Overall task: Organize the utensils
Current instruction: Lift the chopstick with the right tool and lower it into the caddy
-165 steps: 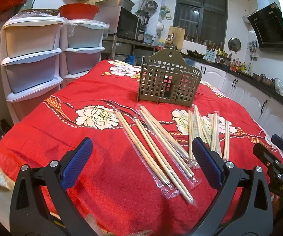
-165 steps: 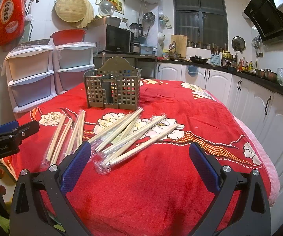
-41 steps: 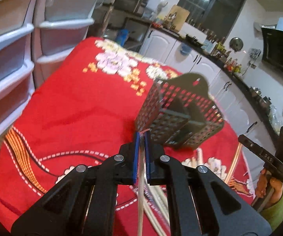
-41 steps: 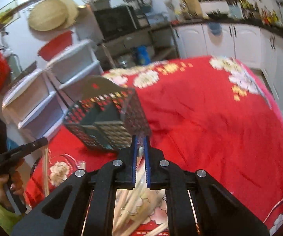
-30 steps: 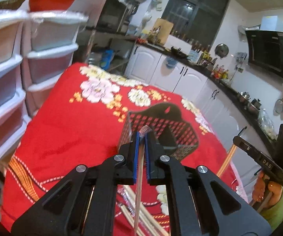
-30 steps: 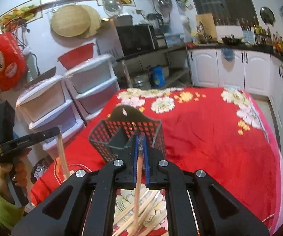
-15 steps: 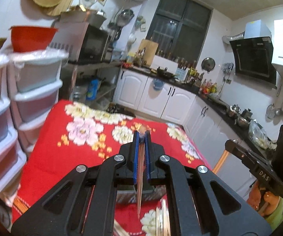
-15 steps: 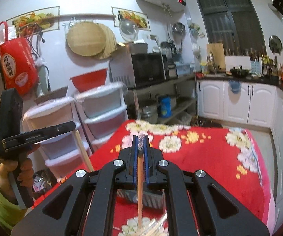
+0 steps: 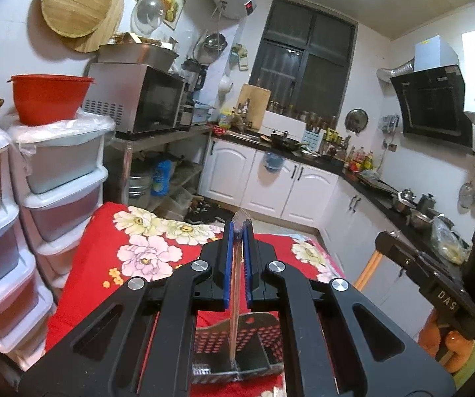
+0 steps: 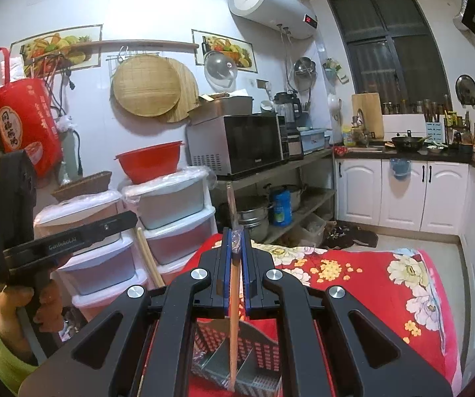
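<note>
Above the perforated holder [image 9: 254, 337], left hand-held gripper [image 9: 238, 231] pinching wrapped chopsticks [image 9: 235, 297], right hand-held gripper [image 10: 235, 235] likewise

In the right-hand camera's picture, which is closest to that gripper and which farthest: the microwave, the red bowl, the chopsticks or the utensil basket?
1. Chopsticks, clamped in the right gripper.
2. Utensil basket, just below it on the red cloth.
3. Red bowl, to the left on top of the plastic drawers.
4. Microwave, on the shelf behind; it looks a little farther back than the bowl, though the two are close.
</note>
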The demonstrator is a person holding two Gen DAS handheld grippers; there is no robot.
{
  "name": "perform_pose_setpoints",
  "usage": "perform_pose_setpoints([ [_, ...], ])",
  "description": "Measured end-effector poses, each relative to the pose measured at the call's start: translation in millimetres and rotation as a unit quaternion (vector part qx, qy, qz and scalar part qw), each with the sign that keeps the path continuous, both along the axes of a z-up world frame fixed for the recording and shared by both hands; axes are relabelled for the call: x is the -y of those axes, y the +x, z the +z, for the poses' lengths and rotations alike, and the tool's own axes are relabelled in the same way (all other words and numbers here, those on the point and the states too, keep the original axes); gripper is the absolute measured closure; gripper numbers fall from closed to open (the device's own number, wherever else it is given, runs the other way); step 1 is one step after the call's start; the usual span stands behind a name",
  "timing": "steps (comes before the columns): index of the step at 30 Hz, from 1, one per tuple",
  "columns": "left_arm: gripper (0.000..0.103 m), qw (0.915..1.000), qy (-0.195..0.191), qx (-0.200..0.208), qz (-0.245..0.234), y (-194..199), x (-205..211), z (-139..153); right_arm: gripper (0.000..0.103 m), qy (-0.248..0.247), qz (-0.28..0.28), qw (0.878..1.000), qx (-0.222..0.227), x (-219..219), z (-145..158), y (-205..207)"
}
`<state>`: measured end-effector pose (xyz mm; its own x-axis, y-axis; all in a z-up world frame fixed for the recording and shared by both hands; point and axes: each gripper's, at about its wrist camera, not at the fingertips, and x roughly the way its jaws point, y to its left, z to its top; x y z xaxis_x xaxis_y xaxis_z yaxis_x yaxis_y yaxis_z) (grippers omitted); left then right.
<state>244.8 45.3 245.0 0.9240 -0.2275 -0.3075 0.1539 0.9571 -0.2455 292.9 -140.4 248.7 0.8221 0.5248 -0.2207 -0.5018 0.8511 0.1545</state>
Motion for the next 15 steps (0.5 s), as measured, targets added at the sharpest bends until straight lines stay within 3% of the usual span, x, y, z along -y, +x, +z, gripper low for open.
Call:
perform_pose_setpoints([
  [15,0.102,0.9981,0.008,-0.056,0.023,33.3,-3.6,-68.1,0.097,-0.024,-0.035,0.999,-0.026,-7.3,-57.8,46.9],
])
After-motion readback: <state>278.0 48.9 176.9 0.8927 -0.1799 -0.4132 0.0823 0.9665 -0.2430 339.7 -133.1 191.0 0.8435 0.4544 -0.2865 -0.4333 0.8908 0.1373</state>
